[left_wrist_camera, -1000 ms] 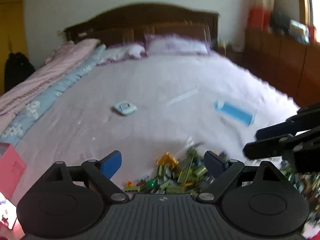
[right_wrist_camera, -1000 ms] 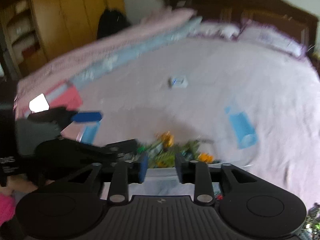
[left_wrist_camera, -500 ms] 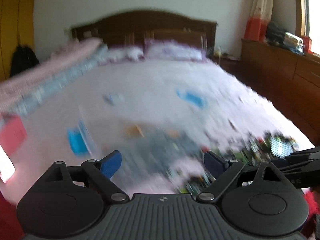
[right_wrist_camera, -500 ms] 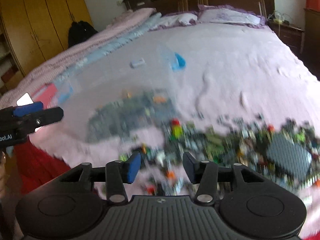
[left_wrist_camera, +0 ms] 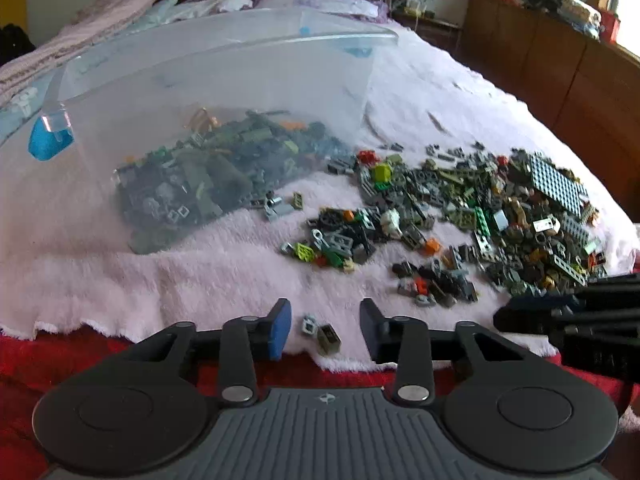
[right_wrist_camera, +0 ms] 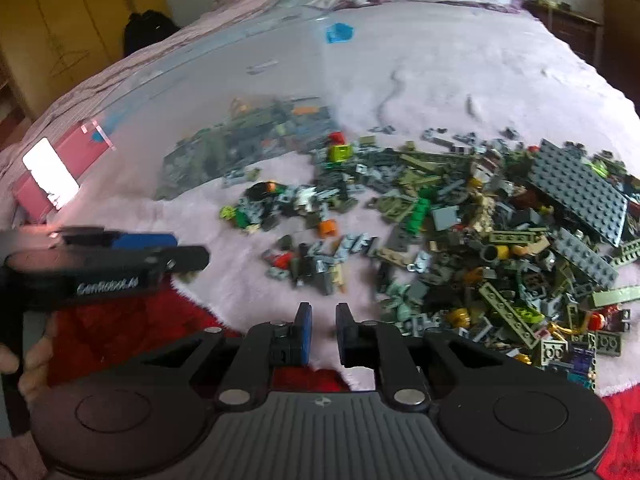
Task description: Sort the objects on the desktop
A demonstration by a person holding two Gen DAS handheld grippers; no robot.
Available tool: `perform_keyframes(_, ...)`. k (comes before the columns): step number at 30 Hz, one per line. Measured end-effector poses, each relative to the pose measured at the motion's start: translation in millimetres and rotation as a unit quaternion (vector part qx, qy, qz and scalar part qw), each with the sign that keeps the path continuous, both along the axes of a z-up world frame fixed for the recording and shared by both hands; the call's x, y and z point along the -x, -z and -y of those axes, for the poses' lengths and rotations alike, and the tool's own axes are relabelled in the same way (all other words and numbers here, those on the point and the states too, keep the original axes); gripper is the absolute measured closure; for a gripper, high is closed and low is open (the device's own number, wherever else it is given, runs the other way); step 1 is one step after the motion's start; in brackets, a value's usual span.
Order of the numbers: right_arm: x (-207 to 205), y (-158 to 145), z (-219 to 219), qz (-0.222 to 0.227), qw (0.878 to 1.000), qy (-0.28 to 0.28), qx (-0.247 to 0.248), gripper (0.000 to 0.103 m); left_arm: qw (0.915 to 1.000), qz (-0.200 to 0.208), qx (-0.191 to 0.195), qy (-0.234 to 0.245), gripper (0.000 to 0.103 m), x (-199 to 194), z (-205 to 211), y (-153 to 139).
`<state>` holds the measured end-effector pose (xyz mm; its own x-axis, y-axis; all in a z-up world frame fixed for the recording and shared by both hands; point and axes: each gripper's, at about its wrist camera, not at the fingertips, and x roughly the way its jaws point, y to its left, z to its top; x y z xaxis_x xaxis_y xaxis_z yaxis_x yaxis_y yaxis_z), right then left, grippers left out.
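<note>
Where bricks (left_wrist_camera: 460, 216) spill, clear box (left_wrist_camera: 224, 92) just beside, red cloth (right_wrist_camera: 120, 332) below.

Bed (left_wrist_camera: 440, 92) with pale pink blanket (left_wrist_camera: 200, 272), scattered toy bricks (left_wrist_camera: 460, 220), clear plastic bag (left_wrist_camera: 200, 92) (bricks inside)

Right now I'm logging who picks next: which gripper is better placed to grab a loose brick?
Left, probably. The left gripper has two small bricks between its closing jaws at the blanket edge. The right gripper is closing over bare blanket.

bags (left_wrist_camera: 224, 92): 1 | brick heaps (left_wrist_camera: 480, 216): 1 | hand-held grippers (left_wrist_camera: 324, 328): 2
</note>
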<state>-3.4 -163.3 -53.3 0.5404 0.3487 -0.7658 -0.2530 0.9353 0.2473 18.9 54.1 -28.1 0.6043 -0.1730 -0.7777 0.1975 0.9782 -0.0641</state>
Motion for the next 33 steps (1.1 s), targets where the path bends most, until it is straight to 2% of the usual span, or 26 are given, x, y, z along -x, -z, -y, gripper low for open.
perform_keyframes(9,8,0,5,0.017,1.0,0.005,0.015,0.082,0.999,-0.01,-0.031,0.03,0.068,7,24,9)
perform_keyframes(20,4,11,10,0.0,1.0,0.013,0.02,0.082,0.9995,-0.031,-0.007,0.007,0.072,-1,13,18)
perform_keyframes(31,0,20,4,-0.004,0.999,0.01,0.031,0.081,0.9996,-0.022,-0.012,0.016,0.073,-1,17,22)
perform_keyframes(33,0,21,4,-0.003,0.999,0.01,0.032,0.081,0.9996,-0.019,-0.014,0.018,0.077,0,18,22)
